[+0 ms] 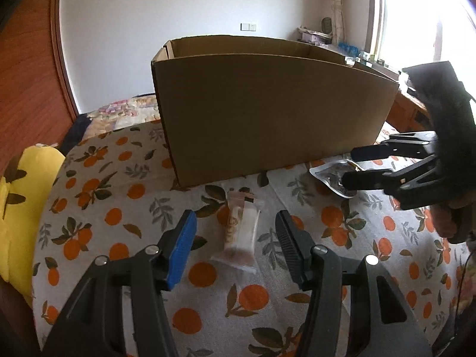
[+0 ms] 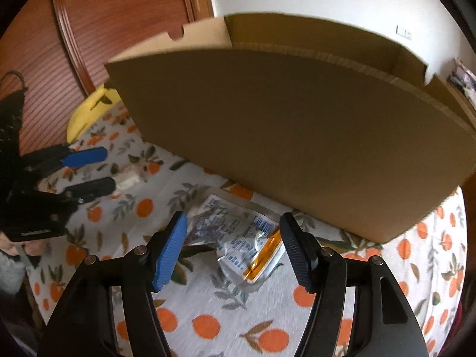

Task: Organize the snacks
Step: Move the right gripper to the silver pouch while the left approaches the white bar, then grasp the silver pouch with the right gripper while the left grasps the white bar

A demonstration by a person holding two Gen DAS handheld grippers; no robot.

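Note:
A white and tan wrapped snack bar [image 1: 240, 232] lies on the orange-print cloth [image 1: 125, 208]. My left gripper [image 1: 235, 223] is open and empty, its fingers on either side of the bar, just above it. A silver foil snack pouch [image 2: 238, 235] with blue print and an orange strip lies by the open cardboard box [image 2: 297, 131]. My right gripper [image 2: 233, 232] is open and empty over the pouch. The pouch [image 1: 333, 178], right gripper [image 1: 348, 166] and box [image 1: 267, 110] show in the left wrist view. The left gripper [image 2: 107, 169] and bar [image 2: 128, 180] show in the right wrist view.
A yellow cushion [image 1: 20, 208] lies at the left edge of the cloth. A wooden door [image 2: 119, 15] stands behind. A windowsill with small items [image 1: 351, 50] is beyond the box. The box interior is hidden.

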